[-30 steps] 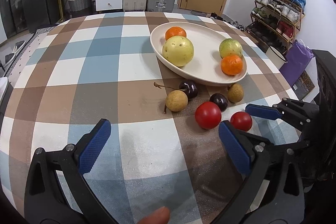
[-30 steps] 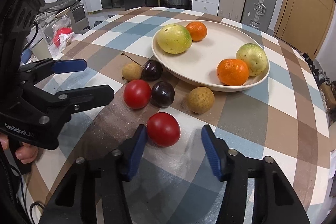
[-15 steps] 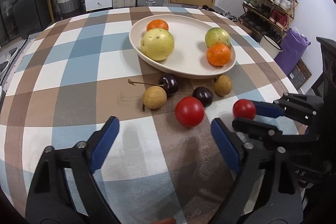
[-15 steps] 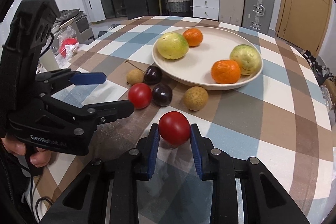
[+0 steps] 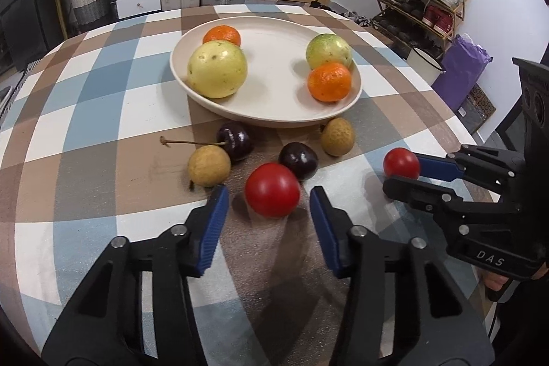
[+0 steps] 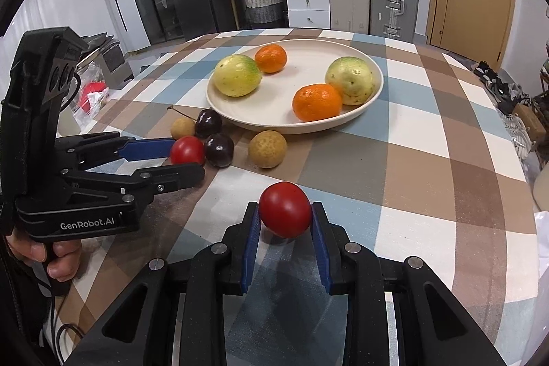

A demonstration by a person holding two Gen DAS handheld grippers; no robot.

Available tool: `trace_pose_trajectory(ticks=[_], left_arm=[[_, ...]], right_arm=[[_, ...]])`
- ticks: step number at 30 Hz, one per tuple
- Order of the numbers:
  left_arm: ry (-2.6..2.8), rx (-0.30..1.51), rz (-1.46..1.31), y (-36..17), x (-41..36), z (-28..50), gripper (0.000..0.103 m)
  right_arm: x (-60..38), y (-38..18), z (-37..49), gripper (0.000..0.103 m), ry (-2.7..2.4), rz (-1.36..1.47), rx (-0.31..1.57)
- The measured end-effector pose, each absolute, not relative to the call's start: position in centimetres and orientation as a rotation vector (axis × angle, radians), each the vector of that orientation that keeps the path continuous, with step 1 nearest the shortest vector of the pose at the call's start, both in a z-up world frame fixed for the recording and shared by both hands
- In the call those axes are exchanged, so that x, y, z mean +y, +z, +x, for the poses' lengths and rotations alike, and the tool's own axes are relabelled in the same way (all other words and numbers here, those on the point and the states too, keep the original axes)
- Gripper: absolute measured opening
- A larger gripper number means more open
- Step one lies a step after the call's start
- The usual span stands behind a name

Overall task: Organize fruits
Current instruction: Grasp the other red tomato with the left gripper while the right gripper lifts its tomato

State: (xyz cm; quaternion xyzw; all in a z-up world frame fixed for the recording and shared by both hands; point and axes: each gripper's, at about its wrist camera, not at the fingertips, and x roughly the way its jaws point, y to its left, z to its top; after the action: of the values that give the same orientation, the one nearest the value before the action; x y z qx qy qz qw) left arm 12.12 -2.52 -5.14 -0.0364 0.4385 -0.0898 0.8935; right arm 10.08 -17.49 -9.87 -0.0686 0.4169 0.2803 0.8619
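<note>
The right claw (image 6: pixel 284 222) pinched 1 red tomato (image 6: pixel 284 209) between its 2 blue pads (image 6: pixel 252 240), the fruit sitting at the very tips, at 12 o'clock from the claw body. In the left wrist view the same tomato (image 5: pixel 401 163) showed at 3 o'clock, clamped at the end of the right claw (image 5: pixel 406 172).

The left claw (image 5: pixel 267 211) was spread, its pads on either side of a second, larger-looking red tomato (image 5: pixel 272 189) without touching it; that fruit rested on the checked counter (image 5: pixel 103 126) at 12 o'clock from the claw, between the fingertips (image 5: pixel 219 204).

Just beyond it lay 2 dark cherries (image 5: pixel 298 160), 1 with a long stem, and 2 tan longans (image 5: pixel 208 165), all near the front rim of the cream plate (image 5: pixel 274 119). The plate held 2 oranges (image 5: pixel 328 81) and 2 yellow-green guavas (image 5: pixel 217 69), 1 pair at its 9 o'clock side and 1 pair at its 3 o'clock side.
</note>
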Motion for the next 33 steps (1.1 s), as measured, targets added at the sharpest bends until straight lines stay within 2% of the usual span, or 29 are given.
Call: trace_pose_trajectory(ticks=[2,3,17,33], left_arm=[[-0.189,0.906,-0.059,-5.2,-2.9,12.1,0.029],[-0.193,0.906,-0.057,-5.1,-2.9,12.0,0.029],[-0.213,0.845,-0.069,-3.3,-2.7,10.5,0.029],[-0.205,0.744,-0.069,0.7,-2.6,10.4,0.029]], right_arm=[[-17.7,-9.8,10.0,0.030,0.585,-0.140,0.873],[-17.8,-9.8,10.0,0.030,0.583,-0.137,0.871],[-18.0,-9.1,9.4,0.030,0.586,-0.129,0.849],[-18.1,-5.6,9.7,0.030,0.608,-0.087,0.777]])
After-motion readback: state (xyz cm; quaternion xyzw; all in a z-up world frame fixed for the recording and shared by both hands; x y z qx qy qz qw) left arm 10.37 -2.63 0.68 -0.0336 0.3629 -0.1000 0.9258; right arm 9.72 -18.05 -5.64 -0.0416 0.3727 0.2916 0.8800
